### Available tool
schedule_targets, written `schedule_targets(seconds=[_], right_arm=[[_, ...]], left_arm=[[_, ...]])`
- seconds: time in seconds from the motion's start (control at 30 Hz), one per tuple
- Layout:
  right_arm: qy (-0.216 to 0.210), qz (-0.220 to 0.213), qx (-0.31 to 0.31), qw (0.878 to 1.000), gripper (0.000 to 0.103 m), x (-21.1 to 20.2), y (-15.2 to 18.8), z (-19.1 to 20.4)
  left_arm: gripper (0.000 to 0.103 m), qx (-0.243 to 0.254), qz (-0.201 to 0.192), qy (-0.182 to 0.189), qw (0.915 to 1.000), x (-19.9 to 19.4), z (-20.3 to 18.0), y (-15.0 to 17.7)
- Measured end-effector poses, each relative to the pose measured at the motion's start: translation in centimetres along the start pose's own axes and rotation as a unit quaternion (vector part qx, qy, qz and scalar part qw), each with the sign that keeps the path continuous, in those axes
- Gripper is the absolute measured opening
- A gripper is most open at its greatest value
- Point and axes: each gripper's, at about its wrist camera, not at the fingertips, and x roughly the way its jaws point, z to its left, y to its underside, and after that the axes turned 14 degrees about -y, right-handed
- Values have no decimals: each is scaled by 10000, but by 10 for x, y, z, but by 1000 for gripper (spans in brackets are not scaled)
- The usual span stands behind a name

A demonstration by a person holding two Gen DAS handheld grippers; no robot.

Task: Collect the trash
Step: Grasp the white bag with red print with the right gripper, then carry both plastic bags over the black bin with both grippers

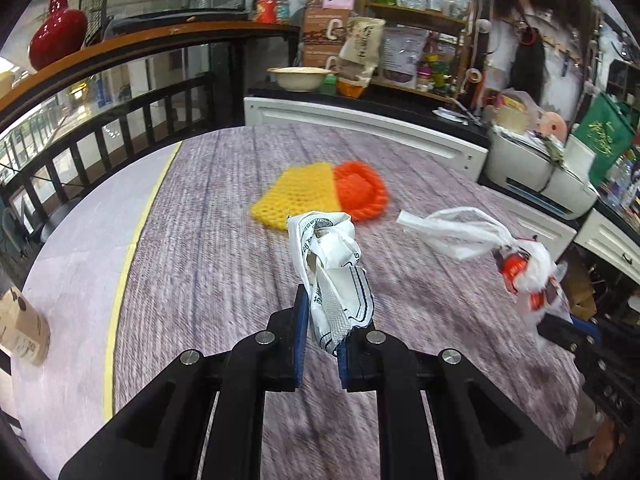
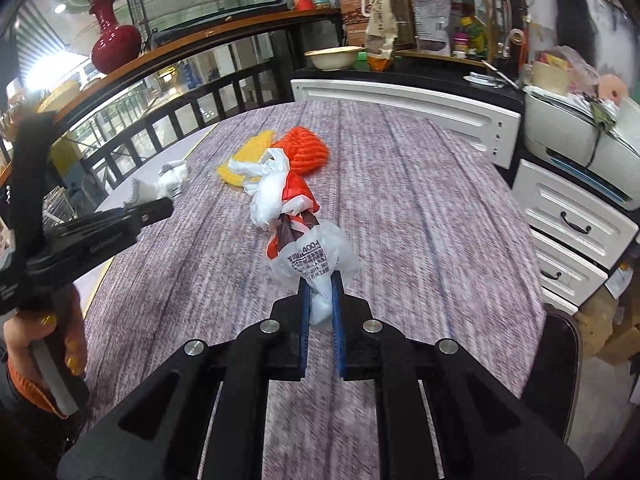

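Right now both grippers carry trash above the table (image 1: 200, 208), a grey wood-grain top. L gripper (image 1: 322, 320) is clamped on a crumpled white wrapper (image 1: 330, 268) w/ dark print, sticking up from the blue pads. R gripper (image 2: 320, 300) is pinched tight on a white plastic bag (image 2: 308, 256), red-and-white bits bunched at its far end, hanging fwd. Farther off, a yellow mesh piece (image 1: 294, 196) and an orange mesh piece (image 1: 358, 190) lie touching on the table, mid-far.
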Motion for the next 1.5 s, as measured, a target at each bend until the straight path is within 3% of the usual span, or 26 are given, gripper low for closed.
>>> schedule_targets(seconds=[0.4, 0.87, 1.3, 1.5], right_arm=[[303, -344, 490, 9977, 11, -73, 43, -51], [1262, -731, 1066, 9835, 11, -130, 99, -122], [1631, -174, 2226, 9610, 11, -100, 161, -214], [1598, 21, 2776, 9473, 14, -83, 193, -245]], left_arm=[[13, 366, -146, 552, 9977, -54, -61, 35], [13, 807, -37, 1278, 9885, -88, -152, 70], [13, 1444, -186, 1644, 9756, -107, -226, 80], [13, 1836, -163, 1740, 9673, -108, -258, 95]])
